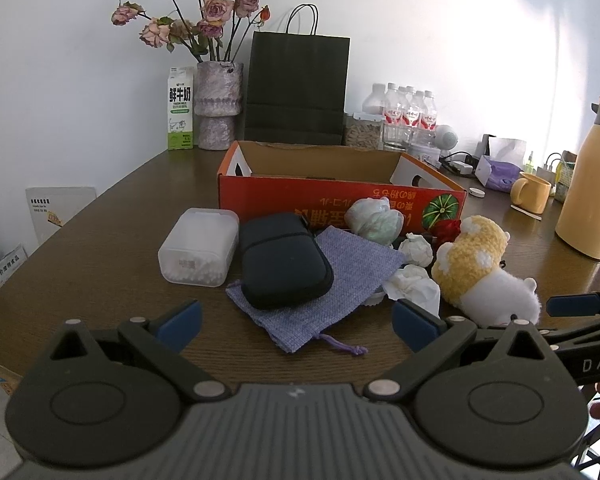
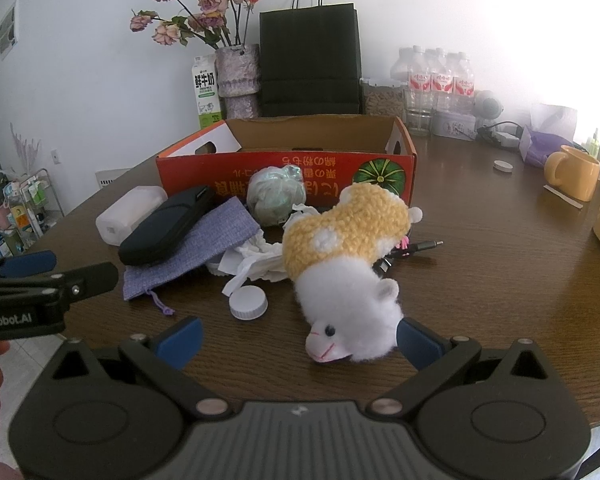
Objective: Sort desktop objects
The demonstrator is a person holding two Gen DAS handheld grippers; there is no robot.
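Note:
An open orange cardboard box (image 1: pixel 340 196) (image 2: pixel 228 172) stands on the brown table. In front of it lie a translucent plastic case (image 1: pixel 198 246) (image 2: pixel 128 214), a dark zip pouch (image 1: pixel 284 260) (image 2: pixel 168 224) on a purple drawstring bag (image 1: pixel 320 300) (image 2: pixel 204 248), crumpled tissues (image 1: pixel 414 286) (image 2: pixel 260 260), a wrapped ball (image 1: pixel 374 220) (image 2: pixel 276 196), a white cap (image 2: pixel 248 302) and a yellow-white plush sheep (image 1: pixel 476 264) (image 2: pixel 348 256). My left gripper (image 1: pixel 296 322) is open and empty, just short of the bag. My right gripper (image 2: pixel 300 338) is open, the sheep's head between its fingers.
At the back stand a milk carton (image 1: pixel 180 108), a vase of dried roses (image 1: pixel 218 104), a black paper bag (image 1: pixel 298 88) and water bottles (image 1: pixel 408 112). A yellow mug (image 1: pixel 532 192) and yellow flask (image 1: pixel 592 188) stand at the right. A cable (image 2: pixel 416 248) lies beside the sheep.

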